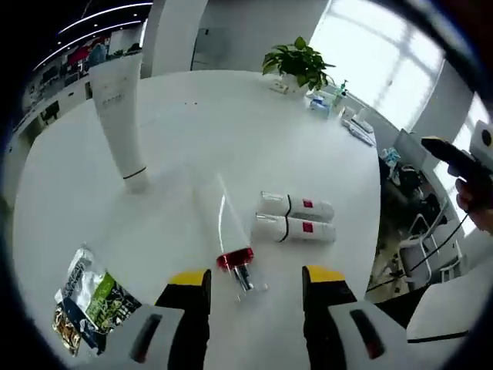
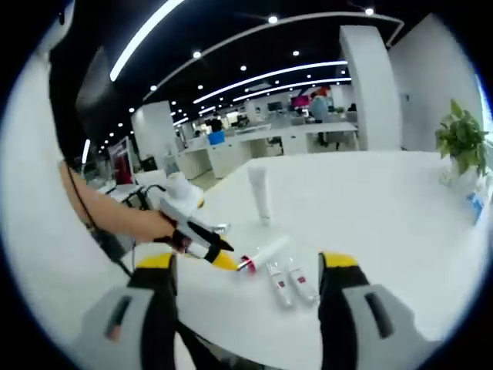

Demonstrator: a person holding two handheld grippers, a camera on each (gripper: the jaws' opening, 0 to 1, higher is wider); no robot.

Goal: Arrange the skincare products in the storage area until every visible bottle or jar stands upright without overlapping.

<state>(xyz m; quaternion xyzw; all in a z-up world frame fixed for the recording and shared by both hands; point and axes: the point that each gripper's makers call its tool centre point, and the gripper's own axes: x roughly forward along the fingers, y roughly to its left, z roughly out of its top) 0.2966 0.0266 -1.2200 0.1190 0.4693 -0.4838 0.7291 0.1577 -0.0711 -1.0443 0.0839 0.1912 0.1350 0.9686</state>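
Note:
A tall white tube (image 1: 125,123) (image 2: 262,193) stands upright on its cap at the table's left. Near the front edge a clear bottle with a red collar (image 1: 231,235) (image 2: 264,254) lies on its side, its nozzle end pointing at me. Beside it two small white bottles with red labels (image 1: 296,218) (image 2: 290,282) lie flat, side by side and touching. My left gripper (image 1: 256,277) (image 2: 206,250) is open, its yellow tips on either side of the clear bottle's nozzle end. My right gripper (image 2: 248,260) (image 1: 454,160) is open, held off the table edge with nothing in it.
A crumpled snack packet (image 1: 88,301) lies at the front left. A potted plant (image 1: 298,62) (image 2: 462,139) and several small items (image 1: 339,104) stand at the round white table's (image 1: 231,131) far side. A hand (image 2: 127,220) holds the left gripper. Office chairs (image 1: 420,231) stand beyond the right edge.

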